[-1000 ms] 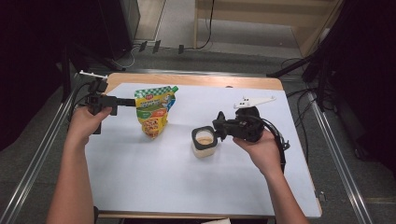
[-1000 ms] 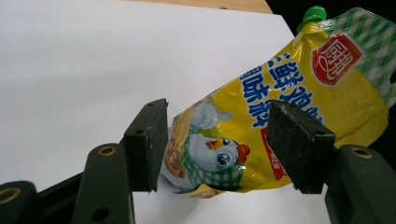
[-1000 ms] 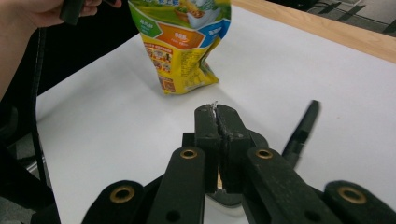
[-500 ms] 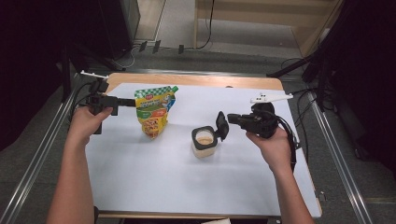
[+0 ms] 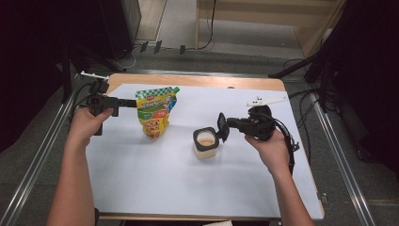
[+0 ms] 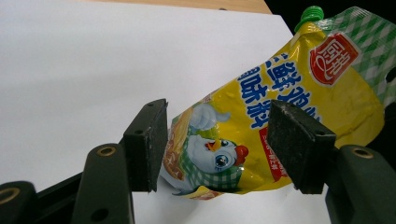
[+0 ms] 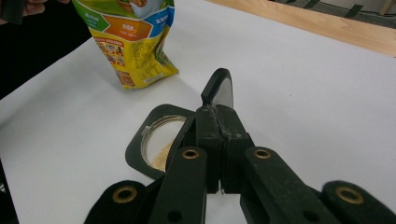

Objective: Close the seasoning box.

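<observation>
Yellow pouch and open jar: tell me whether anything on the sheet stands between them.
Nothing visible does. The yellow pouch, held up by the left gripper, stands left of the open jar, with bare white sheet between them. The jar's flip lid, pinched by the right gripper, stands on its far side.

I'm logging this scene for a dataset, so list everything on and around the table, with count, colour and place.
Stand-up seasoning pouch: one, yellow with green checks and a green spout cap, upright at the left of the sheet, between the left jaws.
Square jar of beige powder: one, pale with a black rim, mid-table, flip lid open.
Black flip lid: one, raised at the jar's right edge, pinched by the right jaws.
White sheet: one, covering the table.
Wooden table: one, tan, far edge showing.
Left gripper: black, jaws either side of the pouch.
Right gripper: black, closed on the lid.
Person's forearms: two, coming in from below.
</observation>
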Available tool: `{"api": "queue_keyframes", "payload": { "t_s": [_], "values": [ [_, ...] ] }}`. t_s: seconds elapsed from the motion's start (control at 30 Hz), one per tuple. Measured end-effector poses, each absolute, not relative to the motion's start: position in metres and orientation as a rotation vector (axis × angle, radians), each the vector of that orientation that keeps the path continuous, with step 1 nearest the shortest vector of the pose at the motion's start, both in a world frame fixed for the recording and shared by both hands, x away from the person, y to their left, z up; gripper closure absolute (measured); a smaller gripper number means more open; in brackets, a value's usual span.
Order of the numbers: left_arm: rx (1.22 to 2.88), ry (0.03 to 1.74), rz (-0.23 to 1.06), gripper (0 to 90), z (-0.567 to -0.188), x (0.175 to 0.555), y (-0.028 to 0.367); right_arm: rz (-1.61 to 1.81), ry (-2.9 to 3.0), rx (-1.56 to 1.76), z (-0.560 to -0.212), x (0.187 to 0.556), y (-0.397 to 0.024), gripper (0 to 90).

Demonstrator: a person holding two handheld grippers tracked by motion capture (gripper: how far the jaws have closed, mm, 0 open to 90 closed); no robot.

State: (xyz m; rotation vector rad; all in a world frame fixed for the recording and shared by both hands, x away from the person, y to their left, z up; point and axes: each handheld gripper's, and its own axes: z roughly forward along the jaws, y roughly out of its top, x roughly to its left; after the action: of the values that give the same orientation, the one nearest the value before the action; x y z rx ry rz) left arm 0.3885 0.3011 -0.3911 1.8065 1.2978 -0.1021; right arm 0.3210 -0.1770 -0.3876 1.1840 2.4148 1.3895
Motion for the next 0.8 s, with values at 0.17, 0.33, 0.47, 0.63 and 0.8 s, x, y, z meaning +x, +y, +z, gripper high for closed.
{"api": "queue_keyframes", "payload": {
  "t_s": [0.17, 0.33, 0.47, 0.63, 0.8],
  "values": [
    [1.808, 1.296, -0.101, 39.7, -0.391, 0.388, 0.301, 1.395, 2.437, 1.179, -0.392, 0.321, -0.172, 90.0],
    [1.805, 1.296, -0.100, 39.7, -0.391, 0.388, 0.301, 1.426, 2.457, 1.188, -0.398, 0.323, -0.167, 90.0],
    [1.806, 1.296, -0.102, 39.6, -0.391, 0.388, 0.301, 1.419, 2.469, 1.180, -0.401, 0.323, -0.162, 90.0],
    [1.809, 1.297, -0.104, 39.6, -0.392, 0.389, 0.300, 1.423, 2.475, 1.165, -0.403, 0.322, -0.157, 90.0],
    [1.807, 1.296, -0.103, 39.4, -0.391, 0.389, 0.301, 1.439, 2.465, 1.126, -0.404, 0.319, -0.151, 90.0]
  ]
}}
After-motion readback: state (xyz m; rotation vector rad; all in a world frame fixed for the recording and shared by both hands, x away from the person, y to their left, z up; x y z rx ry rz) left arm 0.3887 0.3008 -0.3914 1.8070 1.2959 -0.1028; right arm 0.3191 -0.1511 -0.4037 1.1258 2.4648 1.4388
